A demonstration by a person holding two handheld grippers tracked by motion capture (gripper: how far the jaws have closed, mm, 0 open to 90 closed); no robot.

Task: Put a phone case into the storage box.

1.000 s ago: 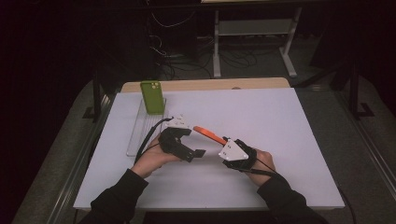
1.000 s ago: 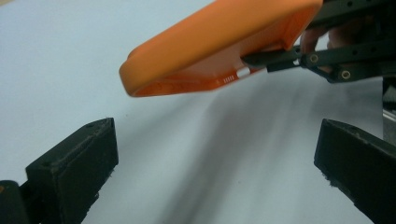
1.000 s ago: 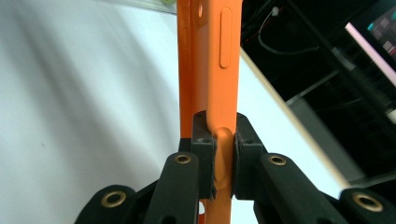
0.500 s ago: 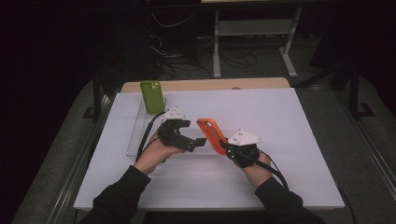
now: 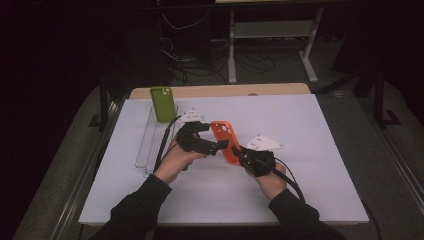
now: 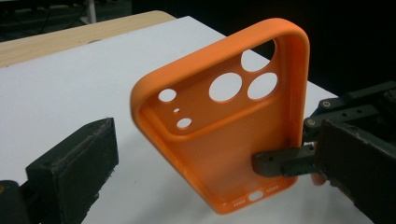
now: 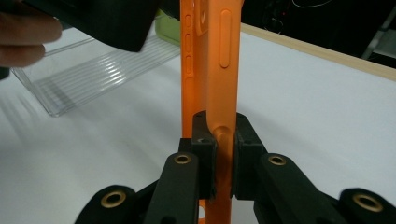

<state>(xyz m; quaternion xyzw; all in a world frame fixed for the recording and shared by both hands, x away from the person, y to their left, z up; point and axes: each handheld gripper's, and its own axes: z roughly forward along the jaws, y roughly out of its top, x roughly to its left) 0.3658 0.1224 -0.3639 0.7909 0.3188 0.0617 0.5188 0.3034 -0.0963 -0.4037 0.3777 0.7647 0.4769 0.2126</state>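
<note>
An orange phone case [image 5: 223, 138] stands upright above the white table, its hollow side facing the left gripper view [image 6: 233, 140]. My right gripper [image 5: 236, 151] is shut on the case's lower side edge; its pads pinch the rim [image 7: 223, 135]. My left gripper [image 5: 219, 145] is open, one jaw on each side of the case [image 6: 217, 137], and its left jaw is apart from the case. A green phone case [image 5: 163, 103] stands at the far end of a clear ribbed rack [image 5: 148, 142].
The white table mat [image 5: 310, 130] has free room to the right and front. A wooden strip [image 5: 225, 91] runs along its far edge. The clear rack [image 7: 88, 70] lies left of the hands. Dark floor with cables and a stand lies beyond the table.
The orange case has turned in the right gripper from edge-on to broad face up and upright. My left gripper has shifted slightly right, so its jaws now stand around the case.
</note>
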